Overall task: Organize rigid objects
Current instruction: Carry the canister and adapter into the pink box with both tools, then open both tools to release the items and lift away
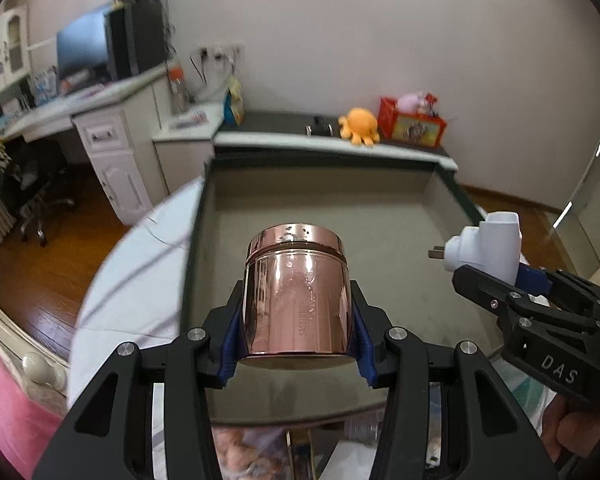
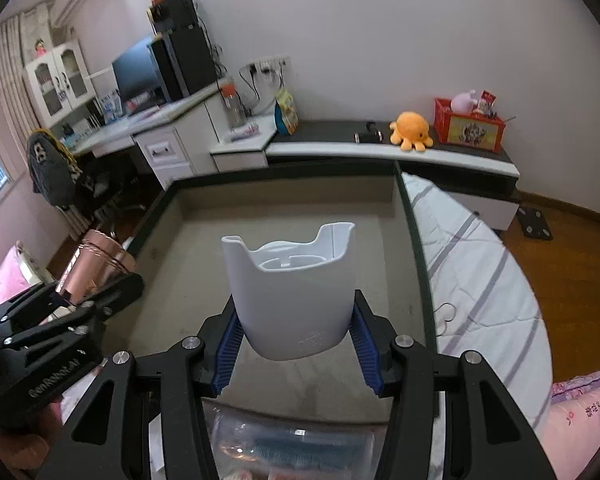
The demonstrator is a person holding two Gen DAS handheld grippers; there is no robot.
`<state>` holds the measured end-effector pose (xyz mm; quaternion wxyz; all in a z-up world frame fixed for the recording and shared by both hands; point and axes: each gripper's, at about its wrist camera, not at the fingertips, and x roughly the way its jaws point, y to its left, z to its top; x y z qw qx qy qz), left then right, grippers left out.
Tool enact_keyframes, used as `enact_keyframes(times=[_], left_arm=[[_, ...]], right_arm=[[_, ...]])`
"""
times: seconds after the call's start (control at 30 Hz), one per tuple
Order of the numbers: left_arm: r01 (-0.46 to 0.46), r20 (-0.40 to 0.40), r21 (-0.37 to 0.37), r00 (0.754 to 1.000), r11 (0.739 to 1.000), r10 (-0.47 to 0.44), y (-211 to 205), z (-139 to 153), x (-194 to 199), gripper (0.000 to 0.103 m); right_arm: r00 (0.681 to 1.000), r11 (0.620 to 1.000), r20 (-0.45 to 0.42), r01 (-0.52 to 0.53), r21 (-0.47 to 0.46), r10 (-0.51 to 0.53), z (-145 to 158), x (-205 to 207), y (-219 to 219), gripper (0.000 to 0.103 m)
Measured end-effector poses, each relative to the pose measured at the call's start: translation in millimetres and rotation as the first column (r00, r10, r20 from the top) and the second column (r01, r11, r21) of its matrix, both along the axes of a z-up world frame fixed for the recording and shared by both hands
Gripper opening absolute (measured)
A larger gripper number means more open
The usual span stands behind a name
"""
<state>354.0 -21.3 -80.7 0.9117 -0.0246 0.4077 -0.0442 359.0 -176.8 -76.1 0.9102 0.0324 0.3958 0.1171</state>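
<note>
Copper tin [image 1: 296, 296] lettering, plug [image 1: 496, 246] prongs, left view

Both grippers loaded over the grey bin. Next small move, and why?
Probably lower both toward the bin floor before releasing. The left gripper is shut on the rose-gold canister and the right gripper on the white plug-in device. Both hang above the grey bin, whose visible floor looks bare, so there seems room to set them side by side.
</note>
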Motion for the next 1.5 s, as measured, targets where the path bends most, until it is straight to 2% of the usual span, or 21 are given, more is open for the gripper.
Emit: enact_keyframes(times=[0.2,0.27,0.3,0.33,0.4,0.43,0.57,0.87,0.93,0.97,1.23,1.5], left_arm=[[0.019,-0.059,0.005,0.998,1.0,-0.019,-7,-22,10,0.05],[0.016,-0.053,0.002,0.998,1.0,-0.016,-6,-21,8,0.069],[0.008,-0.04,0.005,0.999,1.0,-0.008,-5,-18,6,0.085],[-0.01,-0.013,0.02,1.0,1.0,0.01,-3,-12,2,0.093],[-0.014,0.02,0.022,1.0,1.0,0.013,1,-4,-4,0.1],[-0.016,0.038,0.019,0.999,1.0,0.015,4,1,-9,0.103],[-0.036,0.112,0.026,0.993,0.999,0.033,11,24,-36,0.103],[-0.066,0.203,0.017,0.977,0.998,0.061,24,60,-95,0.103],[-0.072,0.219,0.017,0.973,0.997,0.067,26,65,-109,0.103],[-0.075,0.224,0.017,0.972,0.997,0.069,27,67,-114,0.103],[-0.09,0.223,-0.001,0.971,0.996,0.088,30,67,-150,0.103],[-0.094,0.233,0.003,0.968,0.996,0.091,26,68,-193,0.103]], right_arm=[[0.998,0.999,-0.055,0.016,-0.041,-0.019,-18,9,2,0.053],[0.998,0.999,-0.061,0.023,-0.043,-0.025,-21,9,-1,0.057],[0.998,0.999,-0.058,0.025,-0.042,-0.028,-20,8,-1,0.066],[0.998,0.998,-0.054,0.034,-0.049,-0.036,-19,7,-3,0.07],[0.998,0.998,-0.045,0.038,-0.044,-0.04,-15,5,-6,0.084],[0.998,0.999,-0.043,0.039,-0.037,-0.04,-13,4,-8,0.084],[0.997,0.997,-0.03,0.069,-0.035,-0.07,-4,-4,-11,0.086],[0.989,0.993,0.102,0.107,0.048,-0.111,38,-52,-17,0.087],[0.983,0.992,0.137,0.117,0.05,-0.123,49,-69,-17,0.093],[0.982,0.992,0.146,0.116,0.053,-0.122,52,-75,-16,0.103],[0.965,0.992,0.227,0.118,0.053,-0.127,84,-135,-16,0.103],[0.958,0.989,0.247,0.136,0.049,-0.144,88,-176,-24,0.103]])
